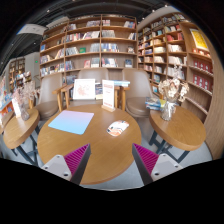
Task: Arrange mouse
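Note:
A small pale mouse (117, 127) with a reddish mark lies on the round wooden table (100, 145), just ahead of my fingers and between their lines. A light blue mouse mat (72, 121) lies flat on the table to the left of the mouse, apart from it. My gripper (111, 160) is open and empty above the table's near part. Its magenta pads (76, 157) stand wide apart, with nothing between them.
Two upright display cards (108, 94) stand at the table's far side, with wooden chairs (66, 96) behind. A second round table (180, 128) with a flower vase (172, 92) is to the right, another table (16, 125) to the left. Bookshelves (95, 45) line the walls.

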`<state>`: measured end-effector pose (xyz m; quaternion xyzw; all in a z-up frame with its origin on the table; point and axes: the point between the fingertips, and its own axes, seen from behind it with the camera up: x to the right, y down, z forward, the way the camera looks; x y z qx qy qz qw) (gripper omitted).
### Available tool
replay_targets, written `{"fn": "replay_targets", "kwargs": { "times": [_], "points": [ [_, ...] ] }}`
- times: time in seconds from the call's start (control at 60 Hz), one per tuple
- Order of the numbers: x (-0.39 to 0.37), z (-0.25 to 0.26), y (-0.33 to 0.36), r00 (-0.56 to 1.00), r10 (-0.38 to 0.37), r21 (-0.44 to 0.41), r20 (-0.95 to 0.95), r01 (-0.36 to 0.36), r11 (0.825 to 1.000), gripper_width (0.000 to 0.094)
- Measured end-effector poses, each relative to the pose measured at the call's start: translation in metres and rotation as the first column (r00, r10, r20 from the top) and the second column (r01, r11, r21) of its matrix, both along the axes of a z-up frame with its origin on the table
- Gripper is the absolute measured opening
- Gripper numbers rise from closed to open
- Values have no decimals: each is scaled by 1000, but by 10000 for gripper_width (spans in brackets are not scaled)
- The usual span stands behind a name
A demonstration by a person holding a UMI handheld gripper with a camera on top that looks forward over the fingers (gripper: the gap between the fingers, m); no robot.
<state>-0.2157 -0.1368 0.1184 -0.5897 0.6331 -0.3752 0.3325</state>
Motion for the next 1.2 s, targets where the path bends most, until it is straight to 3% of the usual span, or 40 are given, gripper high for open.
{"fn": "replay_targets", "kwargs": {
  "times": [0.567,0.85,1.2],
  "points": [
    [124,-102,-11,995,-36,-12,-93,35,999,855],
    [159,-132,-16,983,-37,3,-179,38,999,854],
    [210,-134,-20,982,-28,25,-189,33,999,855]
  ]
}}
